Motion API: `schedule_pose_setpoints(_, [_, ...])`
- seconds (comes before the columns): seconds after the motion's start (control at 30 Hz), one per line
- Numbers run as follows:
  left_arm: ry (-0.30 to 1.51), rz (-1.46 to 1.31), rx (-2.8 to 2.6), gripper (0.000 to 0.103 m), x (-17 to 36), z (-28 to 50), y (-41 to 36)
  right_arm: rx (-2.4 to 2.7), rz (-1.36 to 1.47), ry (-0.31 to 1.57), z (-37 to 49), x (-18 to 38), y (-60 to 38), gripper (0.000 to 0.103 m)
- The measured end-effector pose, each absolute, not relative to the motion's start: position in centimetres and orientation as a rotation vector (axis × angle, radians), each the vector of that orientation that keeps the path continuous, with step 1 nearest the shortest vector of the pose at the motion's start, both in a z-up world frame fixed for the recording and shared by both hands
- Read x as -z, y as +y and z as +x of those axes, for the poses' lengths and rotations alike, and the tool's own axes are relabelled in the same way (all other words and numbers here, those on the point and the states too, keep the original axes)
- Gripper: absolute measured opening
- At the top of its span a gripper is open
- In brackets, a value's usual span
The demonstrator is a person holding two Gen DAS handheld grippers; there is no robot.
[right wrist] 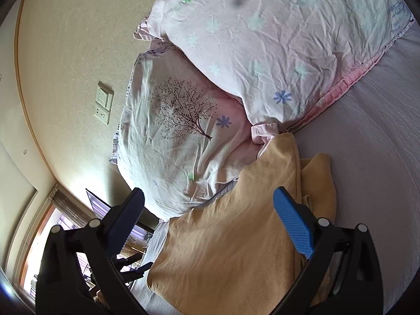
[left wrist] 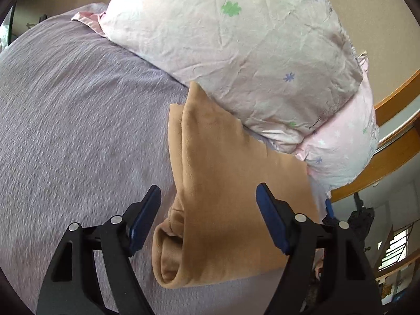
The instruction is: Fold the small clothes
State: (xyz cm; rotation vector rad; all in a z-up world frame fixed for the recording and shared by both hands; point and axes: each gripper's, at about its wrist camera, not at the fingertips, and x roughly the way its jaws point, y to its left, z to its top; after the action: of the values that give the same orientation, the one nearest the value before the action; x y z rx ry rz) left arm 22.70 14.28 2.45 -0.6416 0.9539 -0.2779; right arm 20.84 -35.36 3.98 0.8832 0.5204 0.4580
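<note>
A tan garment (left wrist: 225, 183) lies folded on the lilac bedspread (left wrist: 78, 131), its far end tucked against the pillows. It also shows in the right wrist view (right wrist: 236, 241), with a looser layer at its right side. My left gripper (left wrist: 208, 204) is open and empty, hovering above the garment's near end, where a rolled fold shows. My right gripper (right wrist: 208, 210) is open and empty above the garment, its blue pads (right wrist: 294, 225) spread wide. A bit of the right gripper (left wrist: 329, 210) peeks past the garment's right edge in the left wrist view.
Two pale pink flower-print pillows (left wrist: 236, 52) lie stacked at the head of the bed; the lower one has a tree print (right wrist: 181, 115). A beige wall with a switch plate (right wrist: 103, 102) stands behind. The bed's edge drops off left of the garment in the right wrist view (right wrist: 155, 239).
</note>
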Motion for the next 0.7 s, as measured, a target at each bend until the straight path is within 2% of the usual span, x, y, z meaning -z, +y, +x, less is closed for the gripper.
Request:
schedule_pose_setpoints(0.1, [1.027, -0.682, 0.291, 0.075, -0.5, 24.2, 14.3, -0.459, 0.875, 0.525, 20.8, -4.0, -35.2, 0.098])
schedule_pose_setpoints(0.2, [1.028, -0.688, 0.313, 0.070, -0.1, 25.0, 14.1, -0.458, 0.870, 0.512, 20.6, -4.2, -35.3, 0.098])
schedule_pose_setpoints(0.23, [1.027, -0.696, 0.321, 0.065, 0.1, 25.2, 14.1, -0.460, 0.873, 0.510, 20.7, -4.2, -35.3, 0.099])
schedule_pose_setpoints(0.3, [1.034, -0.748, 0.353, 0.046, 1.0, 25.7, 14.3, -0.463, 0.882, 0.515, 20.7, -4.1, -35.4, 0.099])
schedule_pose_setpoints(0.37, [1.047, -0.849, 0.363, 0.019, 2.4, 25.9, 14.8, -0.469, 0.886, 0.525, 20.9, -4.0, -35.3, 0.099])
schedule_pose_setpoints(0.5, [1.030, -0.964, 0.402, 0.014, 2.6, 25.4, 15.3, -0.480, 0.882, 0.518, 20.7, -4.2, -35.1, 0.099])
schedule_pose_setpoints(0.7, [0.959, -0.938, 0.539, 0.013, -5.1, 25.9, 8.9, -0.458, 0.883, 0.456, 19.3, -6.1, -36.1, 0.099])
